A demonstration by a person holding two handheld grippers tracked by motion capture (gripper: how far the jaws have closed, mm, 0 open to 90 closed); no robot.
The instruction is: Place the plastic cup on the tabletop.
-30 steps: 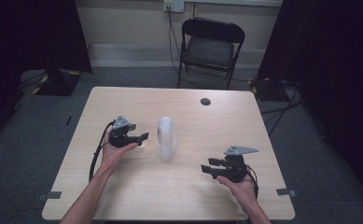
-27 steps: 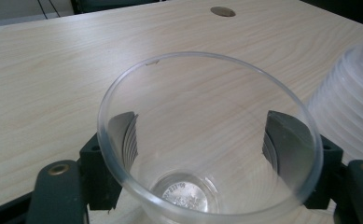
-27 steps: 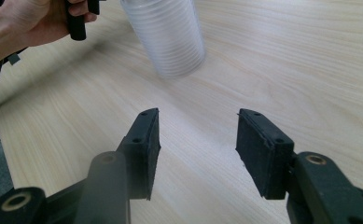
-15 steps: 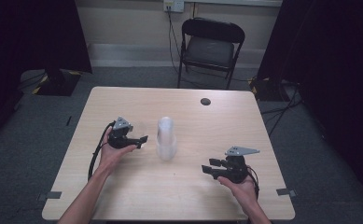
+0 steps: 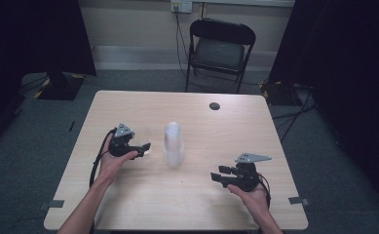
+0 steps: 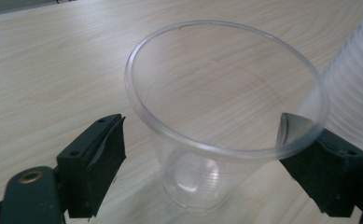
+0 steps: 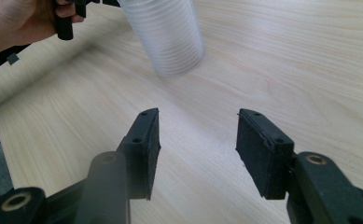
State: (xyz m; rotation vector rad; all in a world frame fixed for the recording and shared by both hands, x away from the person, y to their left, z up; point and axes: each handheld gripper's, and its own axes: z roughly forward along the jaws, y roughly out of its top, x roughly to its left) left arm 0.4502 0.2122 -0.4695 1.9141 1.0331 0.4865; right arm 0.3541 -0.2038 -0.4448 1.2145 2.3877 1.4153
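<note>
A single clear plastic cup (image 6: 188,186) stands upright on the wooden table (image 5: 201,209), just left of a tall stack of the same cups (image 5: 174,144). My left gripper (image 6: 202,130) straddles the single cup. Its jaws have just been opening; the left pad is clear of the wall and the other sits at the rim without squeezing. In the high view this gripper (image 5: 144,148) lies left of the stack. My right gripper (image 5: 217,174) rests at the front right, open and holding nothing. In its own view the right gripper (image 7: 198,140) points at the stack (image 7: 165,32).
A small dark round disc (image 5: 215,106) lies near the table's far edge. A black folding chair (image 5: 221,48) stands behind the table. The other hand (image 7: 16,23) shows at the upper left of the right gripper view.
The left gripper's jaws have spread around the single cup and the hand has drawn slightly left, away from the stack. The right gripper has stayed where it was.
</note>
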